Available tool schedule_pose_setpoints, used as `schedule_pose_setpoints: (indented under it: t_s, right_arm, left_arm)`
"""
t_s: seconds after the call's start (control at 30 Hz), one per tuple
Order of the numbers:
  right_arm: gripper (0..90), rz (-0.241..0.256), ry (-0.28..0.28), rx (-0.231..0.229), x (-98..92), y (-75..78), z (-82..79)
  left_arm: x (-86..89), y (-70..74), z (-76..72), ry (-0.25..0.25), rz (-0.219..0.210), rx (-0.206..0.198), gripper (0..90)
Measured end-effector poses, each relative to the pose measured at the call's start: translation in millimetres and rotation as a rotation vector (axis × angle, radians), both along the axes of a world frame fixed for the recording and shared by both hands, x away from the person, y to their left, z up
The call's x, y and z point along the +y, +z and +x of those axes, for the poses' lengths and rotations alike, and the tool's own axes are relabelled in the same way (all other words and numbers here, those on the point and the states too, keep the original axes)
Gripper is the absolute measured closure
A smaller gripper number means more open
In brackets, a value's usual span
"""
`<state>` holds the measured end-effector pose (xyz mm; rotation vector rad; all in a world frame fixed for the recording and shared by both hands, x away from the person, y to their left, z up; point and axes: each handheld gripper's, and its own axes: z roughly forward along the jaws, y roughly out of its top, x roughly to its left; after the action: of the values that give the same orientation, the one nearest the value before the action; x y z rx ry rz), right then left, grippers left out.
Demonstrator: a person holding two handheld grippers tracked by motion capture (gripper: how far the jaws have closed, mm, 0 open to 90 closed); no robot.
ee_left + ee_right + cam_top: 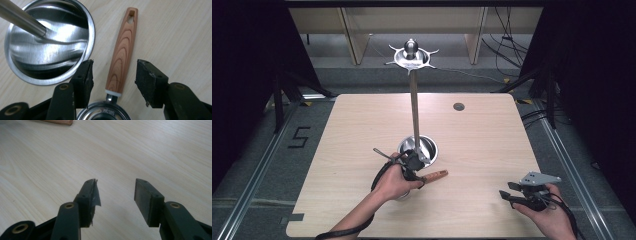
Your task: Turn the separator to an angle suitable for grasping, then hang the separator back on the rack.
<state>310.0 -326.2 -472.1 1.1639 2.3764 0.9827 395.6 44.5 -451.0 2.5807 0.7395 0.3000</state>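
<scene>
Beside the round steel stand base (47,42), my left gripper (113,75) gapes wide astride the wood-grain utensil handle (122,55); closing off-centre could skid it. My right gripper (116,192) idles wide.

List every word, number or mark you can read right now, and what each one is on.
"5": dark marking on the grey floor left of the table.
Embossed lettering on the metal rim of the wooden-handled utensil, between the open jaws of the left hand-held gripper: upside down and too blurred to read with confidence.
Nothing legible on the steel stand base or the right hand-held gripper.
</scene>
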Motion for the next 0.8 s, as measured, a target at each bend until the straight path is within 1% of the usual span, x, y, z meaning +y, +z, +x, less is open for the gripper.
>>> schedule_pose_setpoints:
  t_s: [0.03, 0.07, 0.1, 0.13, 0.17, 0.2, 0.23, 0.27, 0.33, 0.37, 0.4, 0.43, 0.47, 0.5, 0.53, 0.57, 0.6, 0.63, 0.7, 0.77, 0.8]
  right_arm:
    - [52.8, -0.001, -0.007, -0.001, 0.4, 0.6, -0.6]
    - [52.7, -0.002, -0.009, 0.0, 1.0, 1.0, -1.3]
    - [52.7, 0.006, -0.016, 0.005, 2.5, 0.6, -2.4]
    - [52.7, -0.004, 0.0, -0.002, 1.3, 0.7, -0.8]
    - [52.7, -0.005, 0.001, -0.006, 1.4, 0.1, -0.1]
    - [52.6, 0.01, -0.019, 0.01, 3.5, 0.1, -1.1]
    - [52.6, 0.002, -0.002, 0.008, 2.7, -0.2, 0.6]
    - [52.6, -0.005, 0.005, 0.001, 2.1, -0.7, 1.4]
    - [52.5, -0.001, 0.004, -0.002, 2.7, -0.8, 1.2]
    - [52.5, 0.0, 0.004, -0.002, 2.5, -0.8, 0.8]
    - [52.5, 0.017, -0.018, 0.027, 4.0, -0.1, -1.4]
    - [52.5, -0.01, 0.009, -0.007, 1.5, -1.3, 0.8]
    - [52.5, -0.004, 0.006, 0.004, 1.0, -0.6, 0.7]
    - [52.4, -0.003, 0.003, 0.001, 1.0, -0.7, 0.4]
    - [52.4, -0.007, 0.006, -0.005, 0.8, -0.7, 0.5]
    - [52.3, 0.006, 0.0, 0.0, 2.4, 0.2, -0.7]
    - [52.3, 0.007, 0.0, 0.004, 2.6, 1.1, -0.8]
    - [52.3, 0.007, 0.0, 0.004, 2.6, 1.1, -0.8]
    - [52.3, 0.01, -0.009, 0.018, 3.8, 1.3, -1.2]
    - [52.3, 0.0, 0.002, 0.003, 3.3, -0.4, 0.3]
    - [52.3, 0.009, -0.011, 0.012, 4.6, -0.7, -0.6]
  left_arm:
    - [-0.1, 0.2, 4.5, 0.0, -0.016, 0.015, 45.7]
    - [-0.1, 1.4, 7.0, 0.003, -0.017, 0.015, 44.8]
    - [-0.6, 1.2, 9.5, 0.005, -0.028, 0.02, 44.8]
    - [-1.7, 1.3, 10.6, 0.014, -0.042, 0.026, 44.6]
    - [-1.1, 2.2, 13.0, -0.001, -0.025, 0.036, 44.4]
    - [-3.6, 0.3, 13.6, 0.029, -0.057, 0.029, 44.1]
    - [-3.8, 1.3, 15.9, 0.013, -0.03, 0.044, 44.1]
    - [-5.7, 0.2, 17.3, 0.012, -0.028, 0.051, 44.0]
    - [-9.7, -1.6, 20.8, 0.004, -0.016, 0.063, 43.7]
    - [-12.0, -1.7, 22.9, -0.009, 0.004, 0.065, 43.7]
    - [-13.9, -2.1, 23.3, -0.006, 0.007, 0.077, 43.8]
    - [-17.8, -4.0, 21.1, 0.034, -0.018, 0.097, 43.9]
    - [-18.6, -2.7, 26.6, -0.021, 0.025, 0.074, 44.3]
    - [-21.7, -4.8, 25.7, 0.007, -0.002, 0.081, 44.8]
    - [-23.7, -4.9, 26.4, 0.003, 0.013, 0.09, 45.0]
    - [-25.5, -4.9, 27.3, -0.004, 0.025, 0.104, 45.1]
    - [-28.1, -6.2, 26.1, 0.009, 0.017, 0.132, 45.2]
    - [-28.9, -6.3, 29.2, -0.025, 0.041, 0.125, 45.2]
    - [-32.0, -8.0, 30.9, -0.029, 0.054, 0.133, 45.3]
    - [-35.3, -9.7, 33.8, -0.047, 0.074, 0.144, 45.6]
    - [-37.3, -10.9, 34.6, -0.053, 0.076, 0.144, 45.7]
